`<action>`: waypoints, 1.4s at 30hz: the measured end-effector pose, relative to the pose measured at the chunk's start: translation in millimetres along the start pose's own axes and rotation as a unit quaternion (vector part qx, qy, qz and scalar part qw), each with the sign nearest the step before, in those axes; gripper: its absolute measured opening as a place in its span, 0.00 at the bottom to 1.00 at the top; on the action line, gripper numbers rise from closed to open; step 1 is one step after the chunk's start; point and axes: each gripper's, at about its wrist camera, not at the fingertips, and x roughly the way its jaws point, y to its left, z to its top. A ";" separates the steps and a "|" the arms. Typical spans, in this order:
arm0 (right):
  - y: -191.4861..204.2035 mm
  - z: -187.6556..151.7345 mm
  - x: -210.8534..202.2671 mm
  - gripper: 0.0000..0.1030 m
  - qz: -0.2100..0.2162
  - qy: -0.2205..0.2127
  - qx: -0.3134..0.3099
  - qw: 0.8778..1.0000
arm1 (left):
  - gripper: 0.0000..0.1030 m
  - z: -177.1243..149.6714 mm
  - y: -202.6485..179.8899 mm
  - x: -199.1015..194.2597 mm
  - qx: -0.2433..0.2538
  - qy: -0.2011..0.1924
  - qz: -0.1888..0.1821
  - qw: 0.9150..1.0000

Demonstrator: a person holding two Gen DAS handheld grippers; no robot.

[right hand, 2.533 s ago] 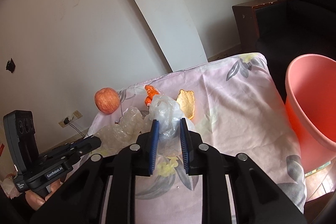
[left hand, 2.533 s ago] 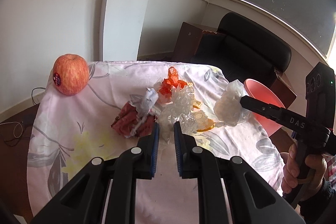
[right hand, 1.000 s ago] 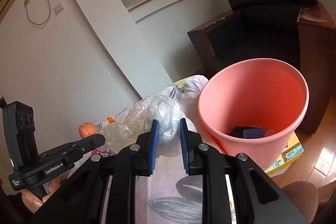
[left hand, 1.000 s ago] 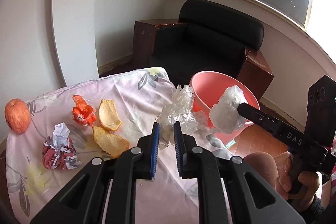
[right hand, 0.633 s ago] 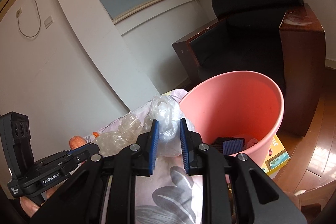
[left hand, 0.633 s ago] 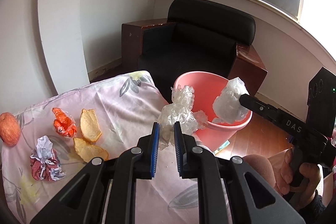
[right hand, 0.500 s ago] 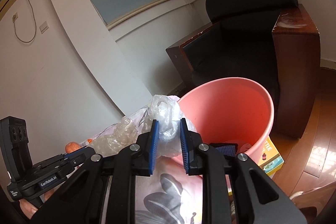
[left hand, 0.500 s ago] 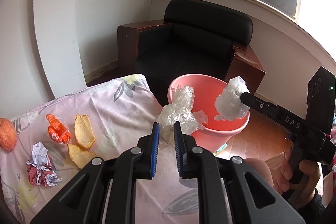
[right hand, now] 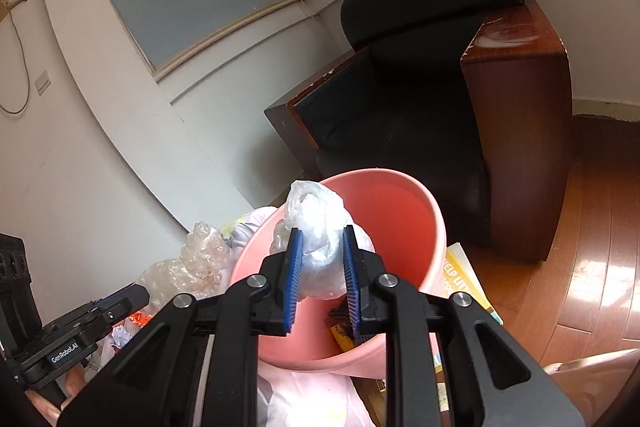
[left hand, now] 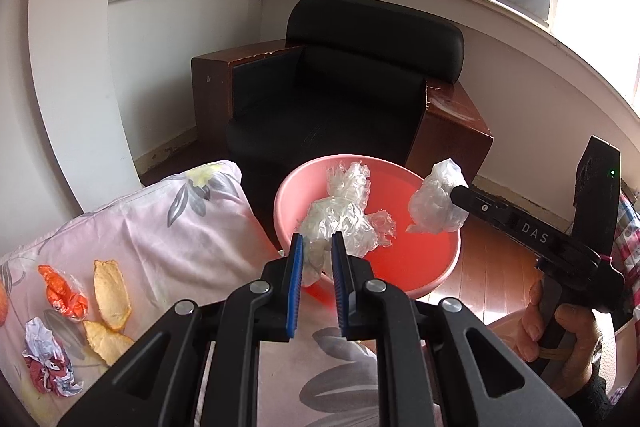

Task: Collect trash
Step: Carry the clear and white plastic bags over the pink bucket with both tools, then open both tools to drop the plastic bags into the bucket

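**tidyup_tom:** Two wads heading for the pink bucket at once. Left gripper is pinching crinkled clear wrap between narrow blue pads, and the wrap is hanging over the bucket's near rim. Right gripper is clamping a cloudy plastic bag that's sitting above the bucket's mouth. Any tips for the drop?

**binday_bea:** I'd be pushing both a bit further past the rim before letting go. That film is light and clingy, so it's probably going to stick to a pad or drift onto the floral cloth beside the bucket. Opening wide and giving a little shake should help.

**tidyup_tom:** Makes sense. Both wads are looking puffy, translucent and full of creases, nothing heavy.

**binday_bea:** Yep, and peels, an orange wrapper and crumpled paper are waiting on the cloth, well away from the bucket.
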 end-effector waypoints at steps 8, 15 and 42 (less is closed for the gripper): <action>-7.1 -4.0 14.5 0.20 -0.009 0.013 0.004 1.000 | 0.13 5.7 -10.7 29.3 0.007 0.015 -0.006 1.000; -9.6 -2.3 19.3 0.20 -0.005 0.014 0.008 1.000 | 0.14 4.2 -14.6 48.5 0.002 0.035 -0.001 0.999; -5.1 -3.3 13.0 0.35 -0.014 0.019 0.012 1.000 | 0.33 -7.6 2.9 25.5 -0.020 0.033 0.020 0.999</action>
